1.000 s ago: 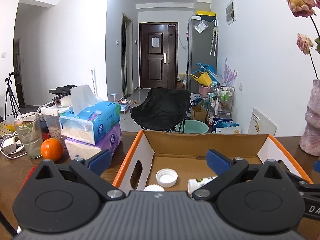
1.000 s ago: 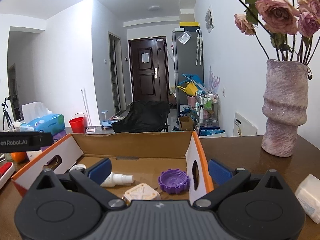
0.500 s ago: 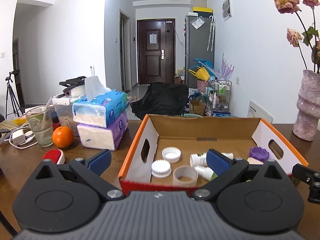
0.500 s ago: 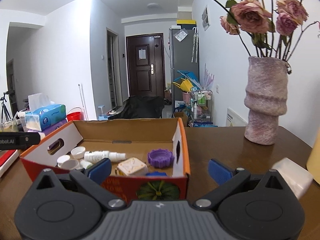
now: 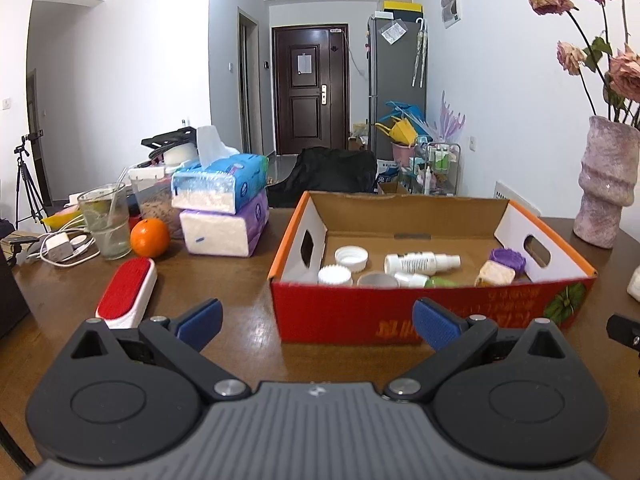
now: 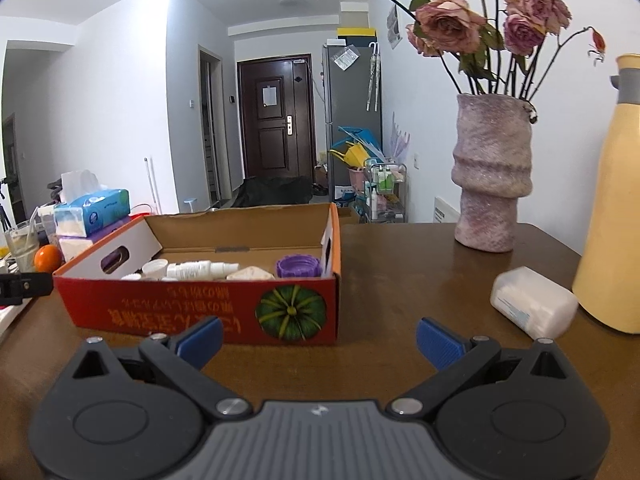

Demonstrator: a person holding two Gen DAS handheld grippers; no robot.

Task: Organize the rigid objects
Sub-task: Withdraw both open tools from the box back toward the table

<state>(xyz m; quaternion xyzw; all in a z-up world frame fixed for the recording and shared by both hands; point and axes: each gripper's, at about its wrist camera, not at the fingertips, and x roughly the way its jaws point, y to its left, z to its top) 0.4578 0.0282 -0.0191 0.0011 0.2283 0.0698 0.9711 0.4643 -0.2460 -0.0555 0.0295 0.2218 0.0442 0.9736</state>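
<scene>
- The cardboard box (image 5: 432, 314) sits on the wooden table (image 5: 240, 320), just ahead of both claws.
- Inside it lie a white spray bottle (image 5: 420, 263), white caps (image 5: 351, 259), and a purple cap (image 5: 507, 258) on the side near the right claw.
- The left claw (image 5: 316, 322) is wide apart and holds nothing.
- The right claw (image 6: 318, 338) is wide apart too, with nothing in it.
- A red brush (image 5: 127, 296) lies just left of the left claw.
- A white pack (image 6: 534, 308) lies just right of the right claw, near a yellow jug (image 6: 612, 208).
</scene>
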